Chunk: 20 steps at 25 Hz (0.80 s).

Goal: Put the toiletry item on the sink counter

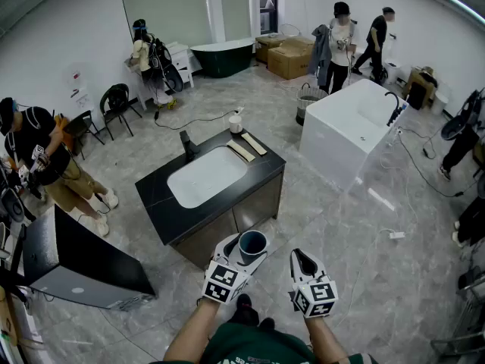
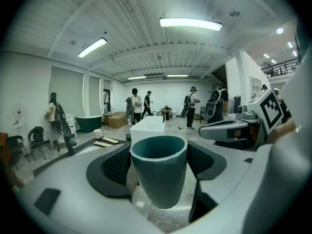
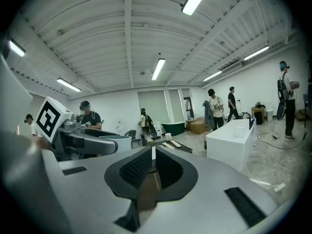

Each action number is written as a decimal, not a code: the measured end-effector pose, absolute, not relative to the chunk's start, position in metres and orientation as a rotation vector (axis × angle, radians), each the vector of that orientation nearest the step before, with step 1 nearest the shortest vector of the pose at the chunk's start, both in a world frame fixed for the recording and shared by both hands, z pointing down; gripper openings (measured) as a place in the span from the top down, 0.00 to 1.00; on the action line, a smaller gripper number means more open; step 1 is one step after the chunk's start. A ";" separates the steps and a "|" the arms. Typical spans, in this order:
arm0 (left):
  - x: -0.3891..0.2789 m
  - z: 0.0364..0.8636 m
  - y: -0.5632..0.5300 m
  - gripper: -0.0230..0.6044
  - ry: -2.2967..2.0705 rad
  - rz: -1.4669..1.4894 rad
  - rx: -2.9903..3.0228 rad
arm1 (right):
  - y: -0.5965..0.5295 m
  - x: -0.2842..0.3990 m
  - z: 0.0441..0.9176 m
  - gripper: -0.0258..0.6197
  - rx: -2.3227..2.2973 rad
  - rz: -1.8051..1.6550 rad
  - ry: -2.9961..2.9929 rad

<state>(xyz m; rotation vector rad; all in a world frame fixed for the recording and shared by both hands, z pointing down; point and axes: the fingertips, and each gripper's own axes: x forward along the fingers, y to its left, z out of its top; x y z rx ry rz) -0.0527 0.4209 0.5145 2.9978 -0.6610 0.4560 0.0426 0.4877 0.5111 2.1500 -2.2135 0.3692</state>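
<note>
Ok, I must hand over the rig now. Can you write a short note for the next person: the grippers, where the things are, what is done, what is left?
Left gripper: closed on the teal cup, which is upright and off the floor.
Right gripper: jaws together, nothing between them.
Sink counter: ahead of the person, black top with a white basin and a faucet. The cup is not over it yet.
Done: the cup is in the grip.
Left: carry the cup to the counter, probably set it on the bare black top beside the basin, then open the jaws.
</note>
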 end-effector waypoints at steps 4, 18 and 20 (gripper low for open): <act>-0.054 0.514 0.424 0.38 -0.665 0.453 2.997 | 0.489 0.045 0.509 0.89 2.162 0.332 -2.185; -0.061 0.517 0.419 0.38 -0.698 0.444 2.968 | 0.477 0.031 0.513 0.89 2.075 0.328 -2.209; -0.060 0.518 0.419 0.38 -0.701 0.446 2.965 | 0.476 0.033 0.513 0.89 2.069 0.329 -2.211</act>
